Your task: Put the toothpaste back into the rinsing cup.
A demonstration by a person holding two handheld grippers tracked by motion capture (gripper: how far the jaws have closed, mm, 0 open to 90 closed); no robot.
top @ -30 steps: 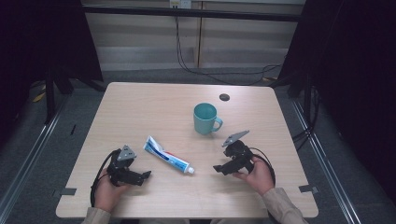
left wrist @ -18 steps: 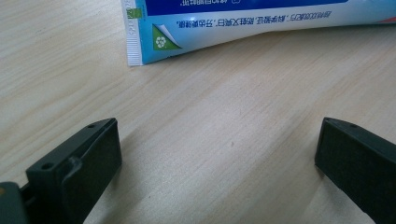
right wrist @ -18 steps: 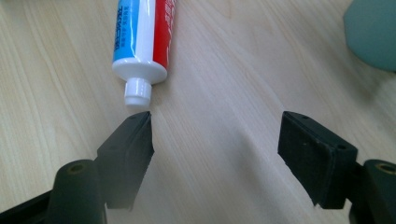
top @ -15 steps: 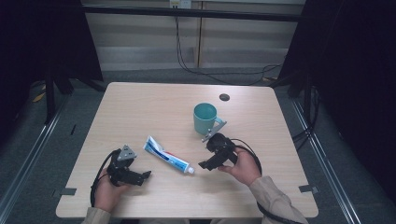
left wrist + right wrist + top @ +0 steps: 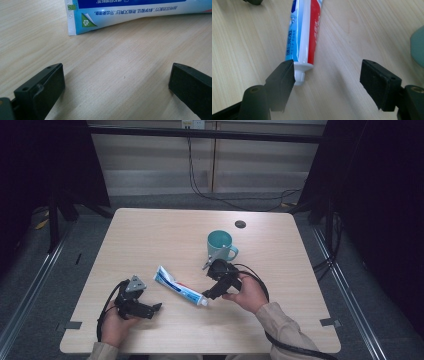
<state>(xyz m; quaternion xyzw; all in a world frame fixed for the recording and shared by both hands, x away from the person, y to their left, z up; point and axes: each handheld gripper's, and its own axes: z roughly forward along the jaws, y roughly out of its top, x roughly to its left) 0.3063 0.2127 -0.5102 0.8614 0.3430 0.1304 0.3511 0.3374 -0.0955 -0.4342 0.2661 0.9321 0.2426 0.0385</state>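
The left gripper [image 5: 150,309] is held low by the left hand [image 5: 116,327], jaws spread wide. The right gripper [image 5: 210,295] is angled downward, its jaws parted, having just been closing slightly.

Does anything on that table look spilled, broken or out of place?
Nothing stands out. The blue, white and red toothpaste tube lies flat with its cap on, and the teal ceramic mug stands upright on the wooden table.

Just ahead of the right gripper [image 5: 327,82], whose matt black jaws look like plastic, the toothpaste tube [image 5: 303,32] is smooth, glossy printed plastic with a white cap. The table [image 5: 150,240] beneath shows pale wood grain, satin-smooth.
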